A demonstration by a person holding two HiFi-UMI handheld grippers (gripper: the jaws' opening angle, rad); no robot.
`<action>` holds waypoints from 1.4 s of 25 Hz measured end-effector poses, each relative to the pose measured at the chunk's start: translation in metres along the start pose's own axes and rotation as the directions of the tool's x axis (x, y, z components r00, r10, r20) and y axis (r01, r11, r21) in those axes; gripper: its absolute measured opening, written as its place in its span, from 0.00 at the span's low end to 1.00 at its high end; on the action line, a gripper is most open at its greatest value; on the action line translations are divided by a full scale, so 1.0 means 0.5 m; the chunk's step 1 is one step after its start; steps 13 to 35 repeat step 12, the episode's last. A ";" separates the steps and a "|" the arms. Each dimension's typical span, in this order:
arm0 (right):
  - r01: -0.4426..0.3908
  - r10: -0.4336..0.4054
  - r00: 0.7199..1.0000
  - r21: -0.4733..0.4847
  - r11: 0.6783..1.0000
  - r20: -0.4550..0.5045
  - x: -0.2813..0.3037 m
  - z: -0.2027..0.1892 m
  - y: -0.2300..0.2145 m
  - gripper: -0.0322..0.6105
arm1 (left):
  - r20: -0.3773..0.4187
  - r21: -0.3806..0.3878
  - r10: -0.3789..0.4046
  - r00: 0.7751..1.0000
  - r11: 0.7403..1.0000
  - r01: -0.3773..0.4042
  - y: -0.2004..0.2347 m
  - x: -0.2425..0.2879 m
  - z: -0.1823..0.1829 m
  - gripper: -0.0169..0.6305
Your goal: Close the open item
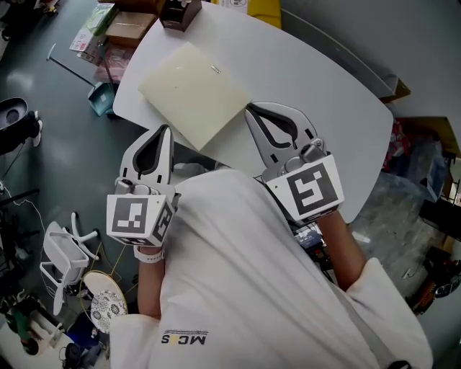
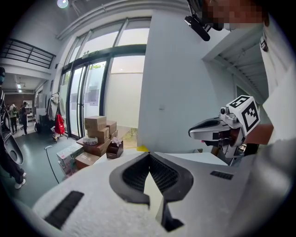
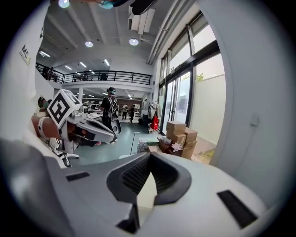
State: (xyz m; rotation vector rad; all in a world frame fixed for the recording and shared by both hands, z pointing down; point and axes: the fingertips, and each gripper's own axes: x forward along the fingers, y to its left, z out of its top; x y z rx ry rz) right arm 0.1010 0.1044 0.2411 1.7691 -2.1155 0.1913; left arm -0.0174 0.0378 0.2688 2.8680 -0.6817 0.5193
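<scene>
Lying flat on white table (image 1: 310, 79), cream square item (image 1: 194, 92).

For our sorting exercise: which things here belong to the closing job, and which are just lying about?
Job: flat cream square item, lying flat on the white table; left tool; right tool, both shut.
Lying about: dark brown wooden box; cardboard box on the floor; blue dustpan.

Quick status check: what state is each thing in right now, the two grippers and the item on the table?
cream folder: flat on the white table, looks closed.
left gripper: shut, nothing between the jaws.
right gripper: shut, nothing between the jaws.
</scene>
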 end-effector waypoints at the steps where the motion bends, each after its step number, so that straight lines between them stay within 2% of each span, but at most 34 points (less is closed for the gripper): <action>1: 0.001 -0.001 1.000 0.002 1.000 -0.004 0.002 -0.002 0.001 0.07 | 0.000 -0.002 -0.003 1.000 1.000 0.003 0.000 0.001 0.000 0.06; 35: -0.001 0.001 1.000 0.006 1.000 -0.017 0.025 -0.006 0.013 0.07 | -0.007 -0.016 -0.010 1.000 1.000 0.010 0.018 -0.001 -0.004 0.06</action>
